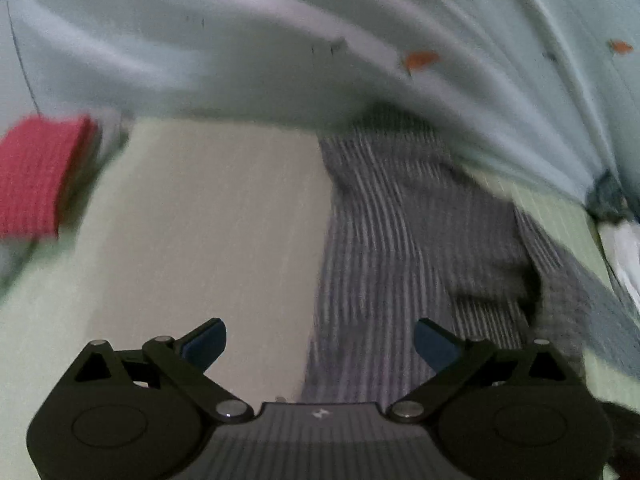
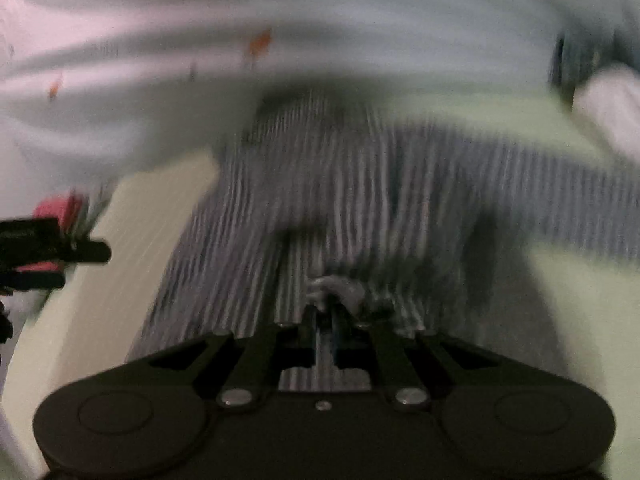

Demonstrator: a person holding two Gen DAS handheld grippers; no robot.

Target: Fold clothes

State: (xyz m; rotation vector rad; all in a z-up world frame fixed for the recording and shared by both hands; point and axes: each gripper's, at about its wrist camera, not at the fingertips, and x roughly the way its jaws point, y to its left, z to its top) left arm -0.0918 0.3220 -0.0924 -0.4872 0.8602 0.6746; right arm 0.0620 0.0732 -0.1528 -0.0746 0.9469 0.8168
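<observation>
Left gripper (image 1: 320, 342) has its black jaws spread wide with blue pads (image 1: 434, 344) showing, nothing between them; it hangs over the edge where the grey-and-white striped fabric garment (image 1: 400, 240) meets the pale beige-green flat surface (image 1: 208, 220). Right gripper (image 2: 323, 312) has its jaws pinched together on a bunched fold of the same striped garment (image 2: 340, 200), a small wad of cloth poking out just past the fingertips. In the right wrist view the striped garment spreads outward from the grip, one band trailing off to the right across the pale surface (image 2: 152, 216); creases and dark shadowed folds lie near the grip. In the left wrist view the garment lies to the right of the bare surface, rumpled with a dark fold at its right side. A red knitted folded cloth (image 1: 40, 176) sits at the left edge on the surface, well apart from the striped garment; also visible as a red patch (image 2: 60, 208) behind the left gripper (image 2: 52, 256) at the left edge of the right wrist view. Beyond, a pale blue bedsheet with small orange prints (image 1: 280, 60) rises in big folds behind the garment, touching its far edge. Both views are motion-blurred, fine detail unreadable.
</observation>
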